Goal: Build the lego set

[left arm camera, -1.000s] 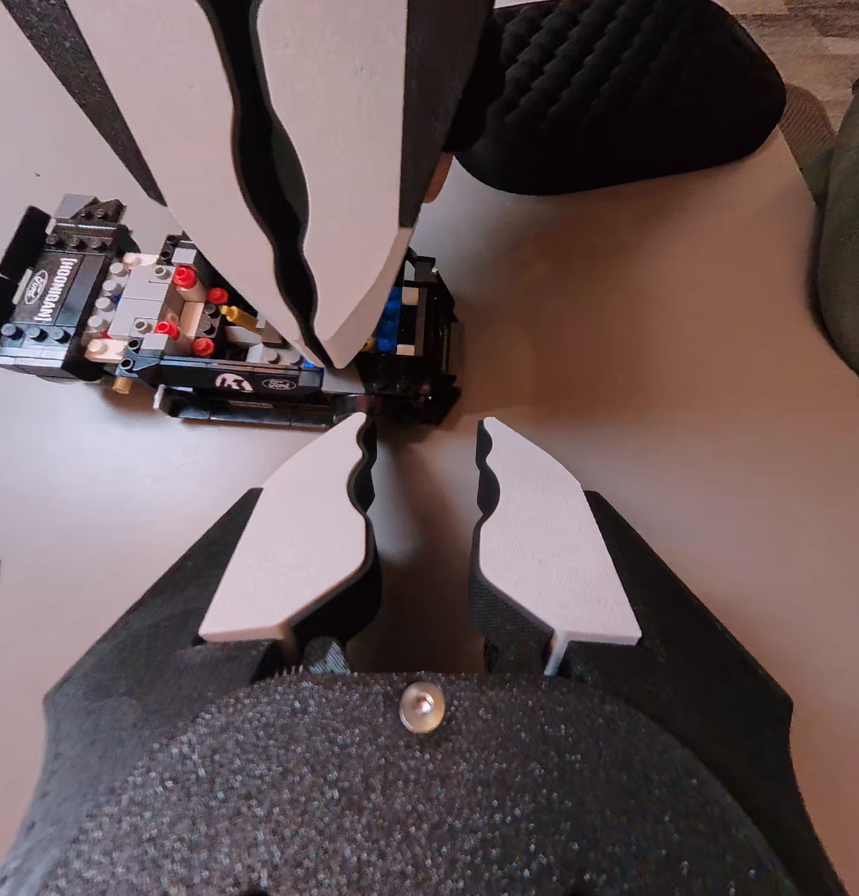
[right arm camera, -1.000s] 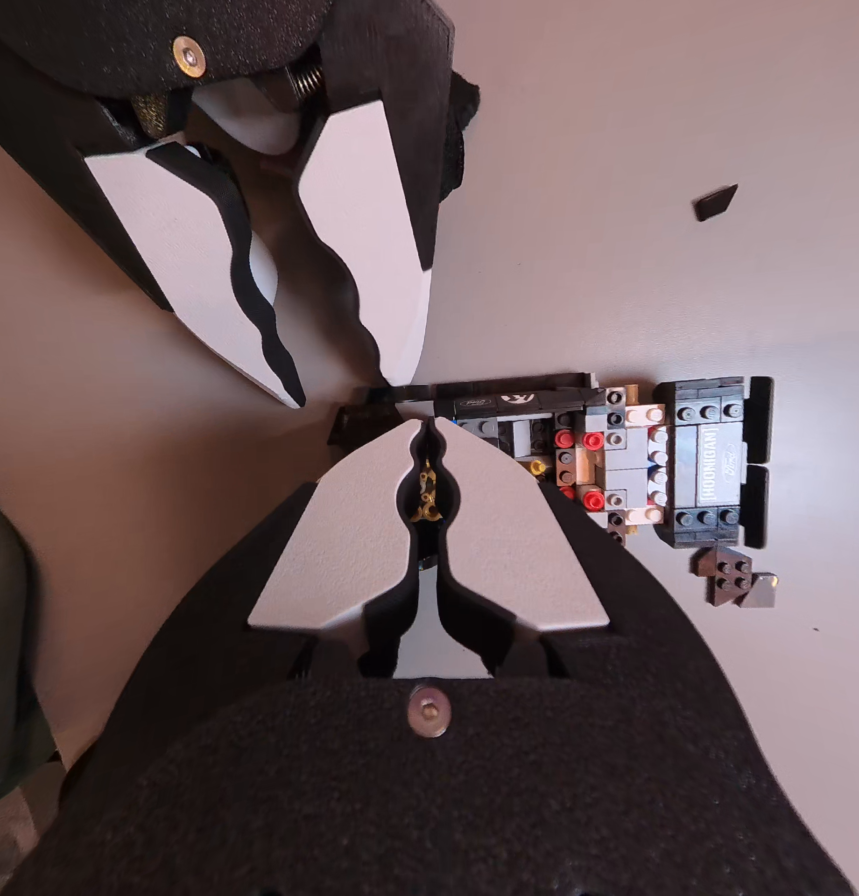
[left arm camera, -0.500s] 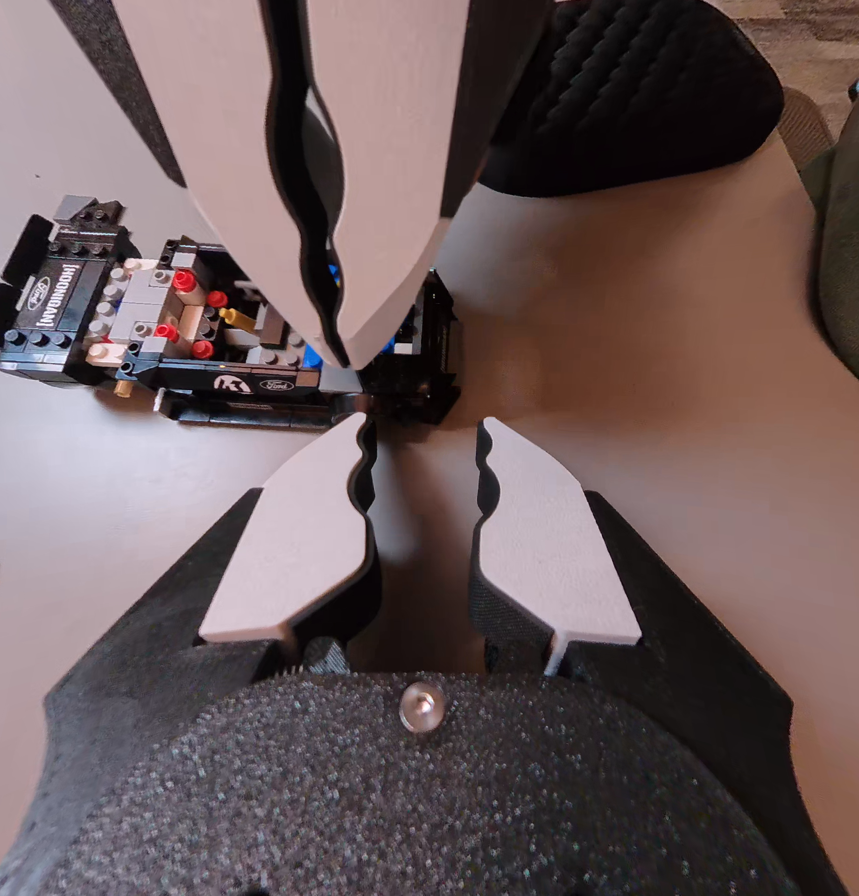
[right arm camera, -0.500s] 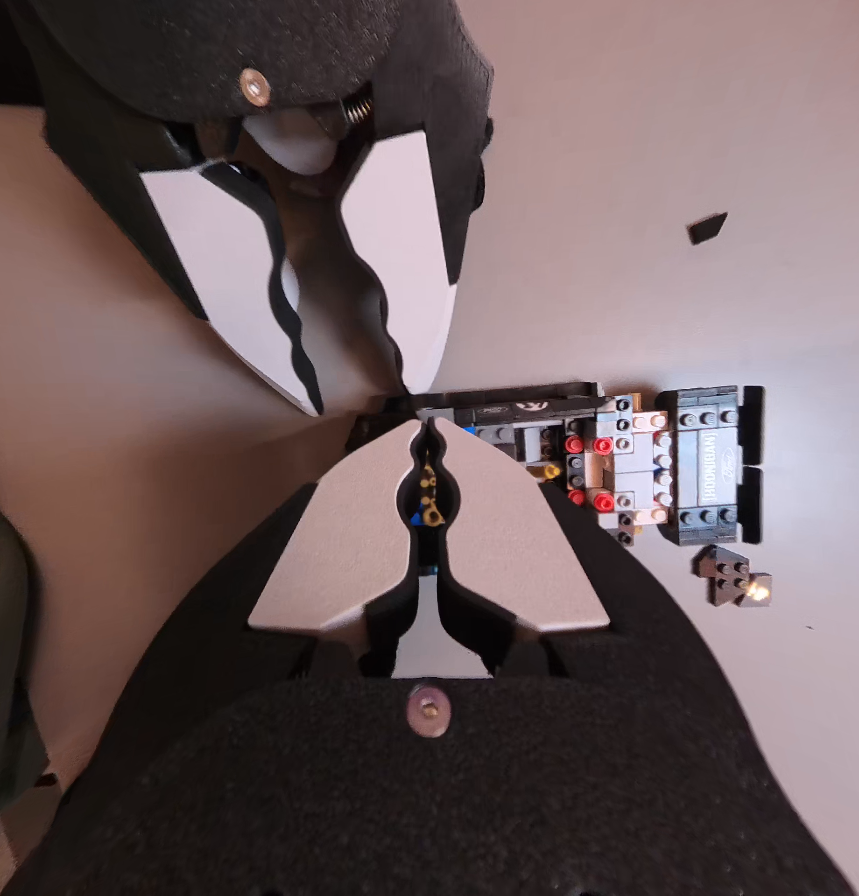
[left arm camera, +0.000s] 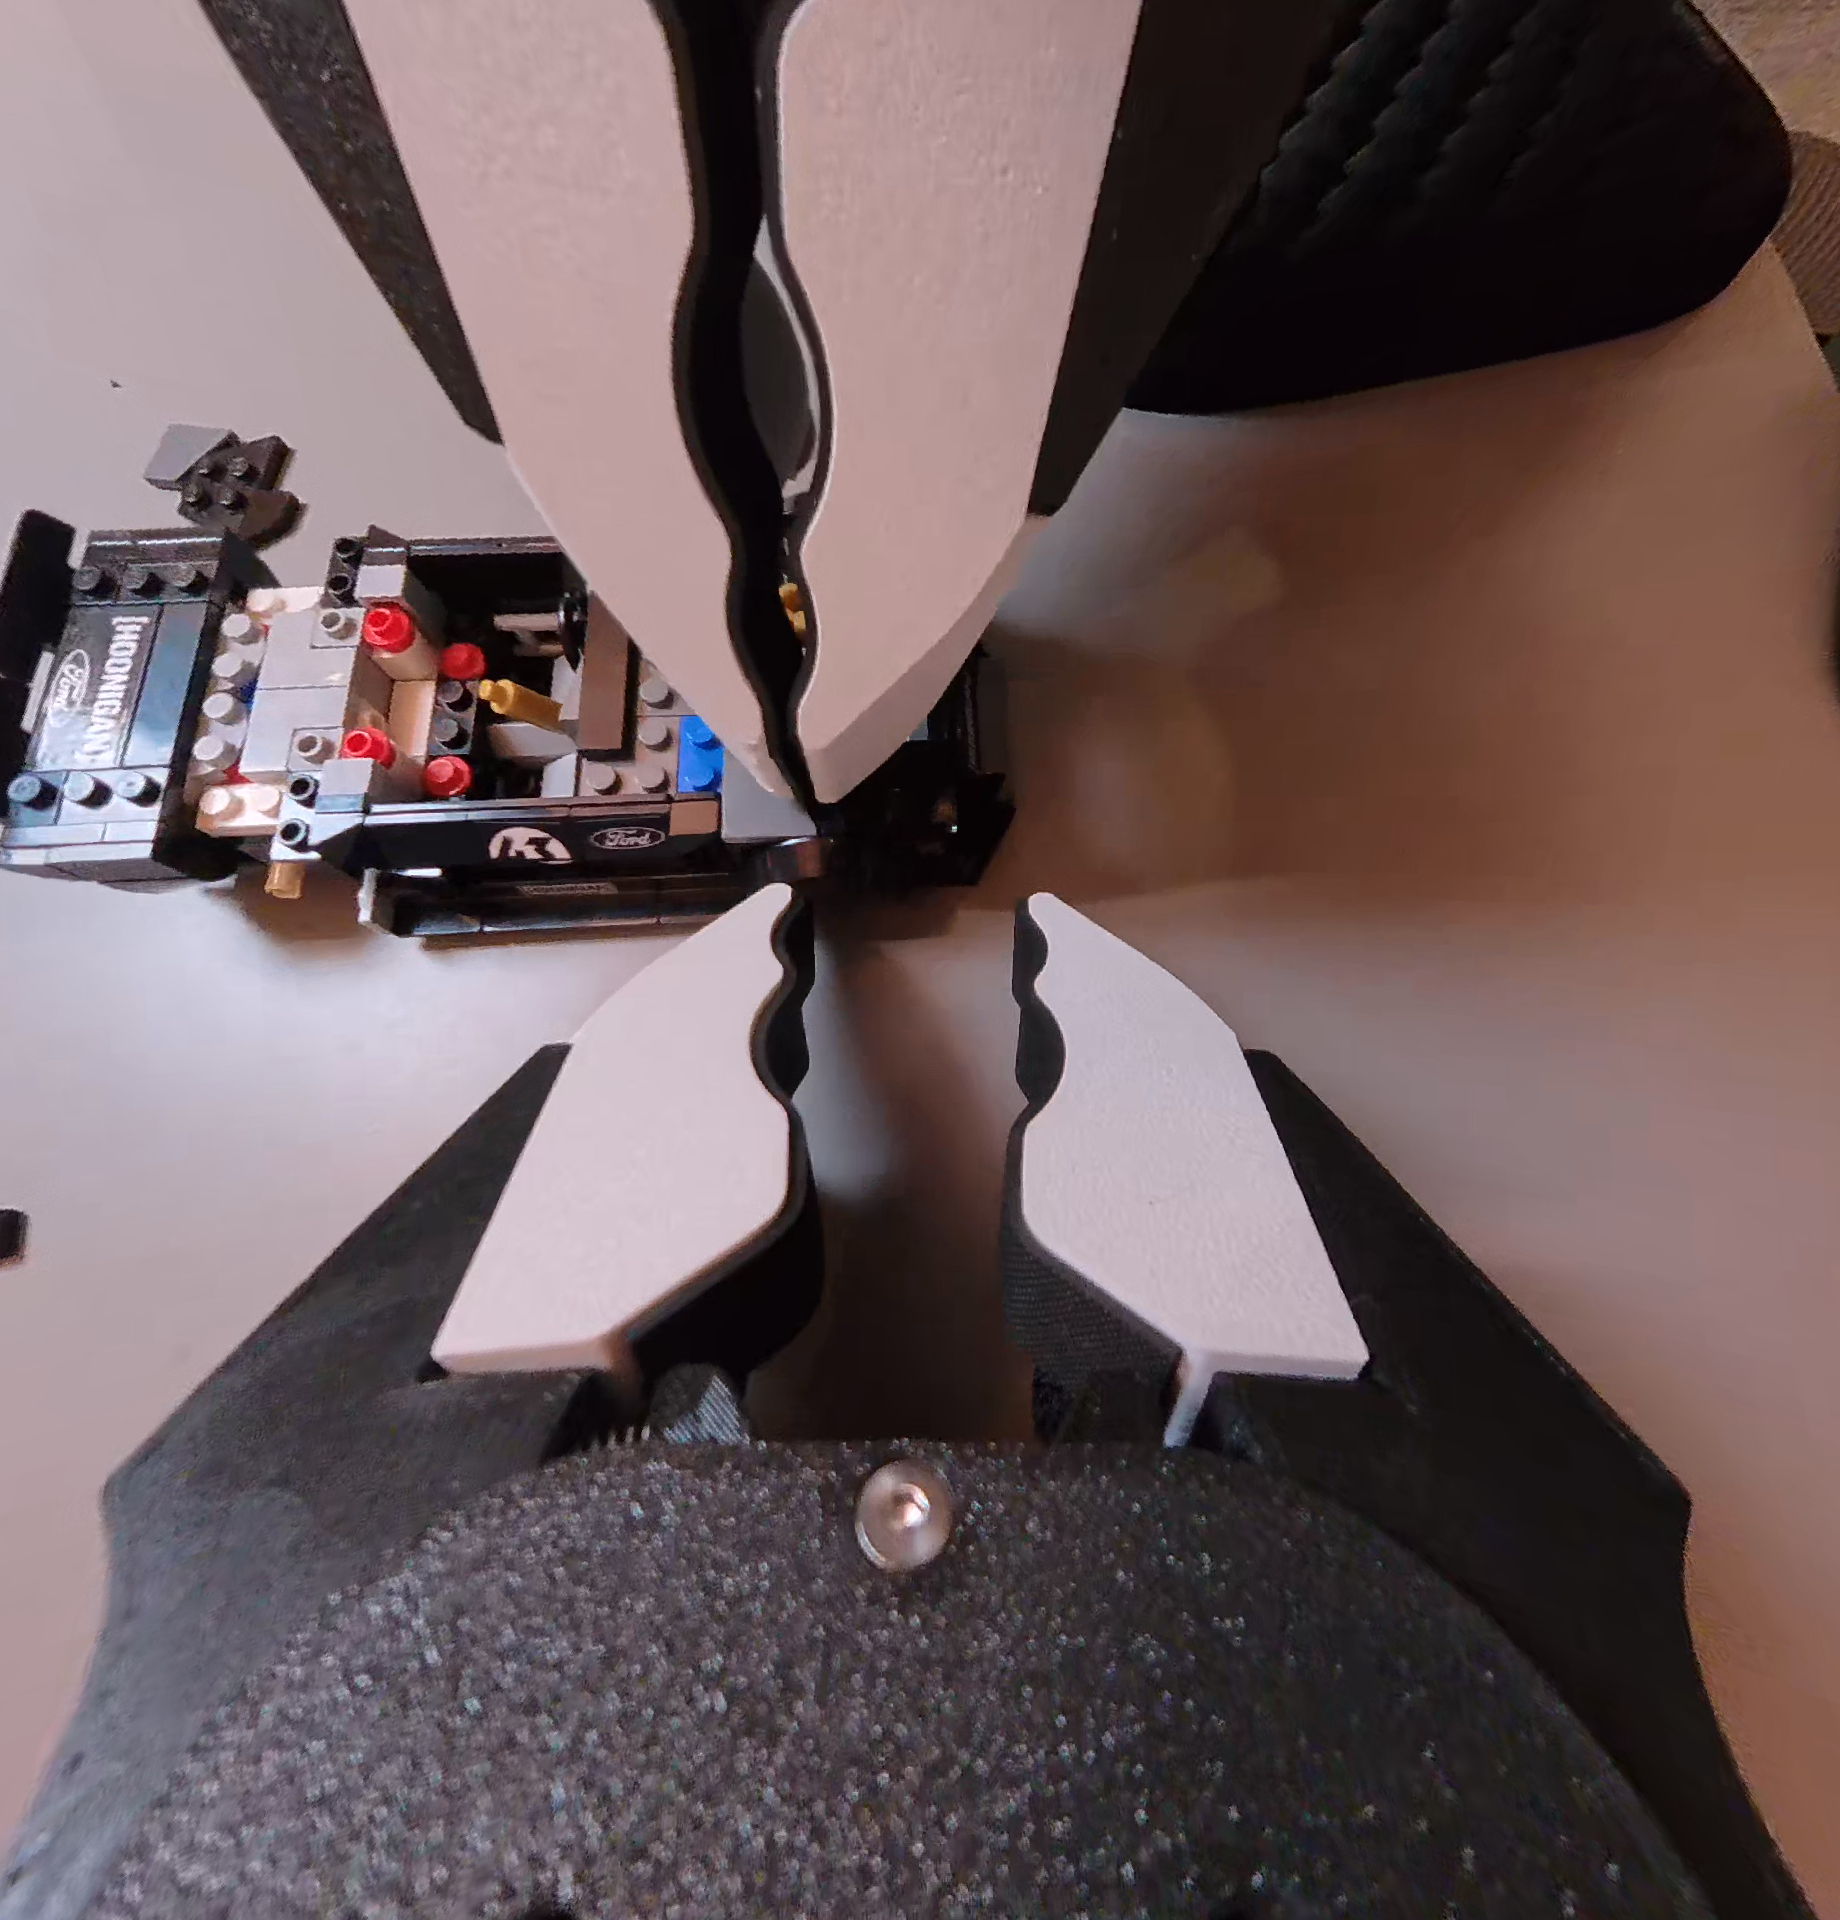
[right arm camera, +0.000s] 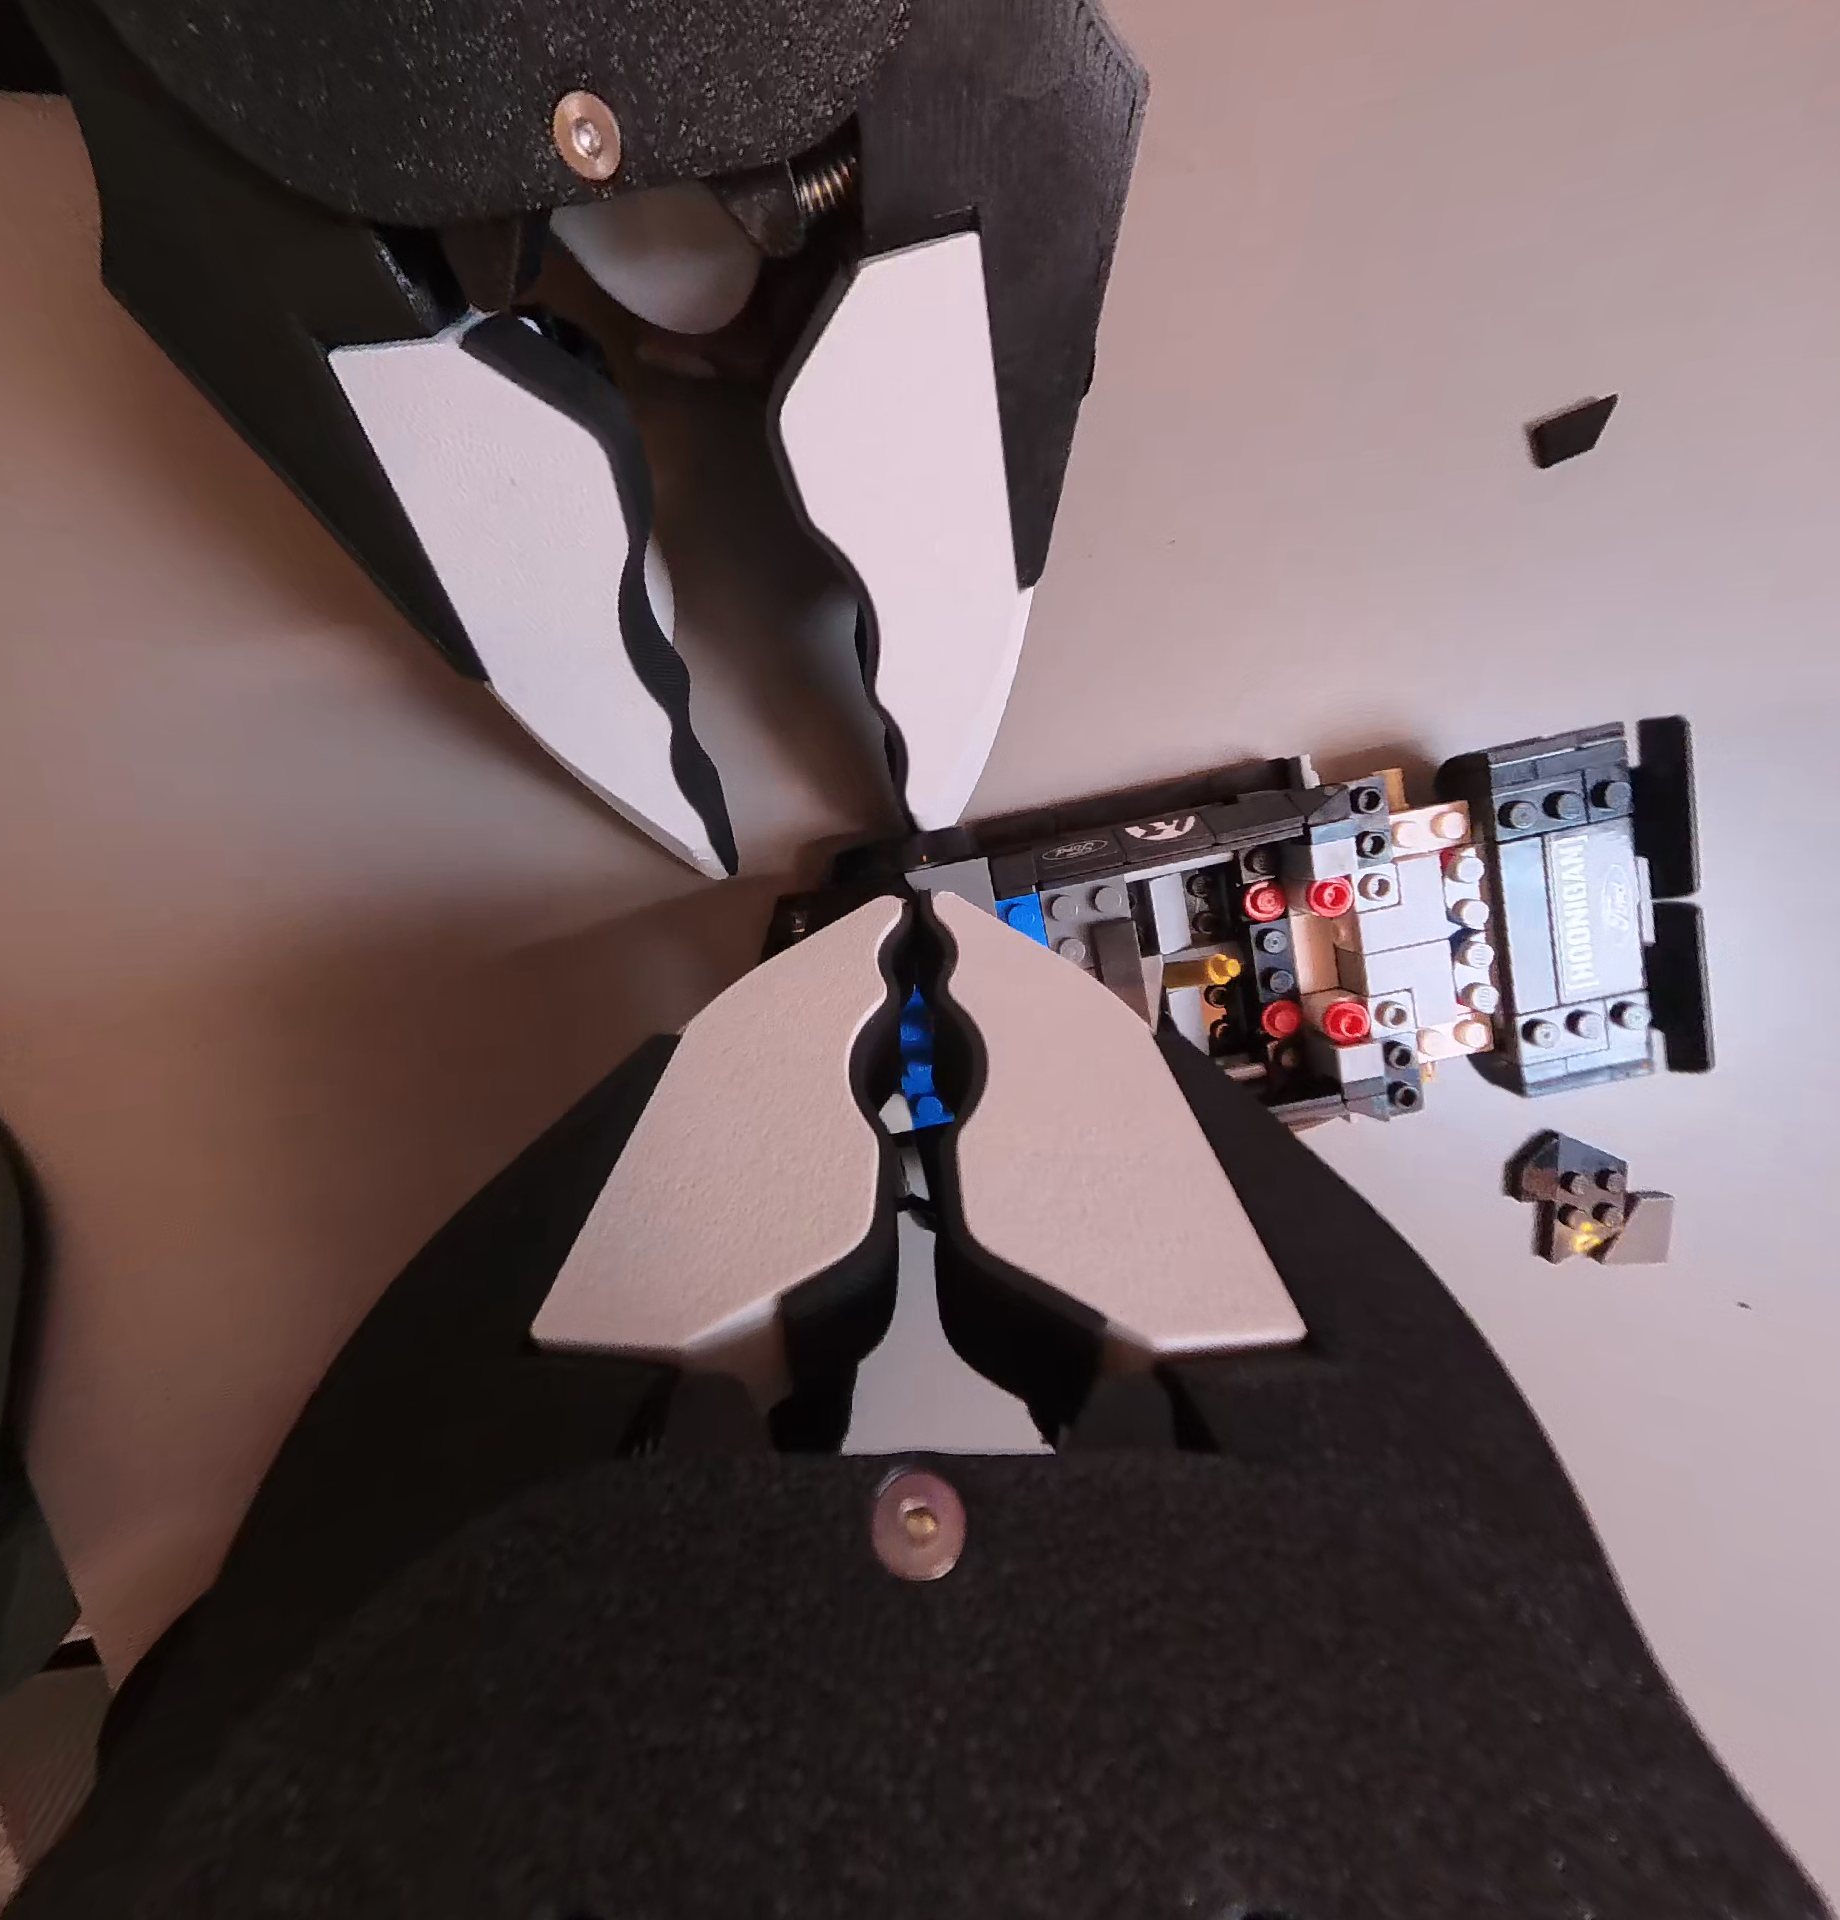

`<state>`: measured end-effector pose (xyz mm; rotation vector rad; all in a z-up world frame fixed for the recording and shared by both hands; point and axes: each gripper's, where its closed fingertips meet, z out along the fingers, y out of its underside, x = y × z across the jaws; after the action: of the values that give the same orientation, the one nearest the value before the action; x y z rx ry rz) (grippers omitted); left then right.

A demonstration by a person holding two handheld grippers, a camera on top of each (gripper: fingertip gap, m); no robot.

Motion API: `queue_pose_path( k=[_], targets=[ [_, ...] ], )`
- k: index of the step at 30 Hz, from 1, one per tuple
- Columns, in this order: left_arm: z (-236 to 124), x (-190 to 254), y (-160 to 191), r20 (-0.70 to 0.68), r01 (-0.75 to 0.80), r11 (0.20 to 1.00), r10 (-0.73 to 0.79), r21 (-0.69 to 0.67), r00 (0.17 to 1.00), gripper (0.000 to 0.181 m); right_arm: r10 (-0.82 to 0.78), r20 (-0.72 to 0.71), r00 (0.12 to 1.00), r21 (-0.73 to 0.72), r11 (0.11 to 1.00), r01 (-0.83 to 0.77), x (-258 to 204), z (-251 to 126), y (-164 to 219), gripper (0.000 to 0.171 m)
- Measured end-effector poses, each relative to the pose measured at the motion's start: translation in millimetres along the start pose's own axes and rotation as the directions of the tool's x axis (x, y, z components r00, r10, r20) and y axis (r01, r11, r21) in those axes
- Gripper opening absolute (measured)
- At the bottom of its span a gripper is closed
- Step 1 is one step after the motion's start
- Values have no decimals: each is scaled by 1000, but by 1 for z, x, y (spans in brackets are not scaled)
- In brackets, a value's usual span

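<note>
**Half-built toy car between two grippers**

The brick car lies on the pale table, ahead and left of the left gripper's fingertips, its black side panels and end block bearing printed stickers with white lettering. Four red studs show on its grey middle. The right gripper has its fingers almost together over the car's near end; whether they pinch a piece I cannot tell. The left gripper stands apart, fingers wide, empty. Loose dark pieces lie beside the car, one black chip farther off.
</note>
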<state>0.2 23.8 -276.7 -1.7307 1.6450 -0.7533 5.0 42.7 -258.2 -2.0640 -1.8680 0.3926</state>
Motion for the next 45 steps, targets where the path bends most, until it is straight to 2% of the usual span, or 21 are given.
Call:
queue_pose_path(
  k=[19, 24, 29, 31, 35, 36, 41, 43, 45],
  targets=[
    [1, 0, 0, 7, 2, 1000, -2, -1, 1000, 34, 11, -125, 992, 97, 995, 2, 0, -2, 0, 0],
    [-1, -2, 0, 13, 18, 1000, -18, 9, 1000, 35, 106, -94, 990, 265, 961, -78, 1, -18, -10, 0],
    [-2, -4, 0, 15, 24, 1000, -24, 13, 1000, 36, 188, -132, 973, 380, 916, -125, 6, -34, 2, 0],
    [-4, -6, 1, 19, 30, 999, -31, 20, 999, 36, 251, -133, 959, 430, 886, -172, 11, -36, 12, 30],
    [-12, -12, -1, 35, 62, 997, -64, 52, 997, 38, 346, -59, 937, 424, 858, -290, 10, -29, 42, 54],
    [-14, -15, -2, 44, 70, 996, -72, 59, 996, 39, 350, -42, 936, 420, 856, -302, 7, -27, 45, 55],
    [-26, -36, -4, 115, 127, 986, -140, 111, 983, 39, 313, -93, 945, 363, 895, -261, 2, -15, 47, 51],
    [-31, -49, -3, 177, 138, 982, -159, 125, 971, 37, 300, -89, 950, 365, 897, -249, 0, -12, 42, 41],
    [-38, -63, -1, 252, 140, 981, -171, 136, 953, 33, 279, -67, 958, 374, 897, -235, -5, -11, 36, 38]
  ],
)
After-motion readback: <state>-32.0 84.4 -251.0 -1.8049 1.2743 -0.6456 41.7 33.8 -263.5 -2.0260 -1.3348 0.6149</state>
